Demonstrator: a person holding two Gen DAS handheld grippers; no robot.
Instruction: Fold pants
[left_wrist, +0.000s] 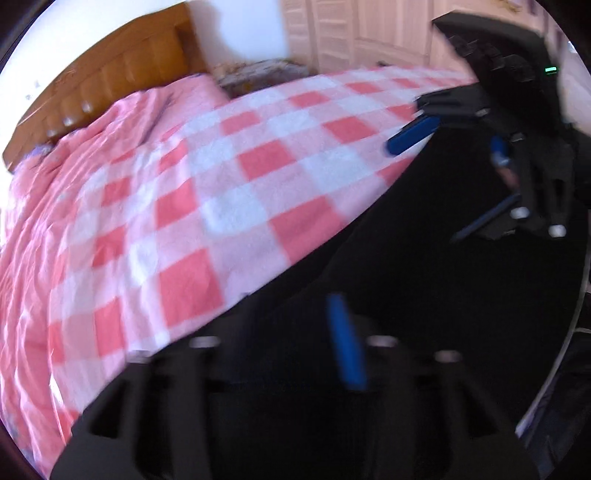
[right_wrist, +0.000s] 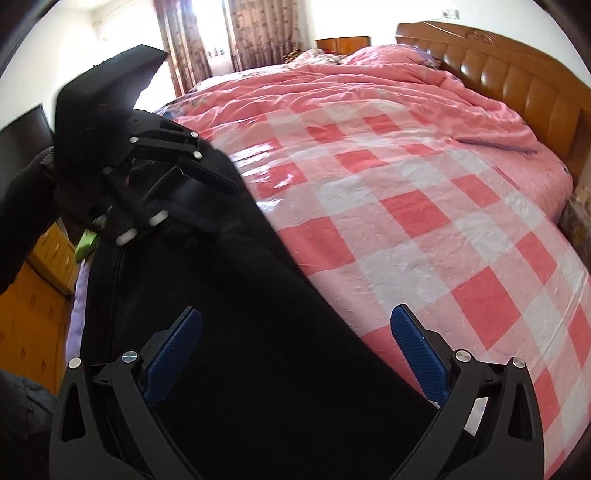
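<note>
Black pants (right_wrist: 240, 295) lie along the near edge of a bed, on a red-and-white checked sheet (right_wrist: 406, 221). My right gripper (right_wrist: 295, 314) is open, its blue pads (right_wrist: 173, 354) standing wide on either side of the cloth without pressing it. My left gripper (right_wrist: 214, 199) is further along the pants, fingers down at a bunched part of the cloth. The left wrist view is blurred. There the pants (left_wrist: 406, 295) fill the lower right, and only one blue pad shows on the left gripper (left_wrist: 291, 306), dark cloth lying between the jaws. The right gripper (left_wrist: 424, 192) shows at upper right.
A pink duvet (right_wrist: 369, 81) covers the far part of the bed, against a brown padded headboard (right_wrist: 517, 85). A dark sleeve (right_wrist: 22, 221) and wooden drawers (right_wrist: 33, 295) are beside the bed at left. Curtains (right_wrist: 251, 33) hang behind. Pale wardrobe doors (left_wrist: 369, 29) stand beyond the bed.
</note>
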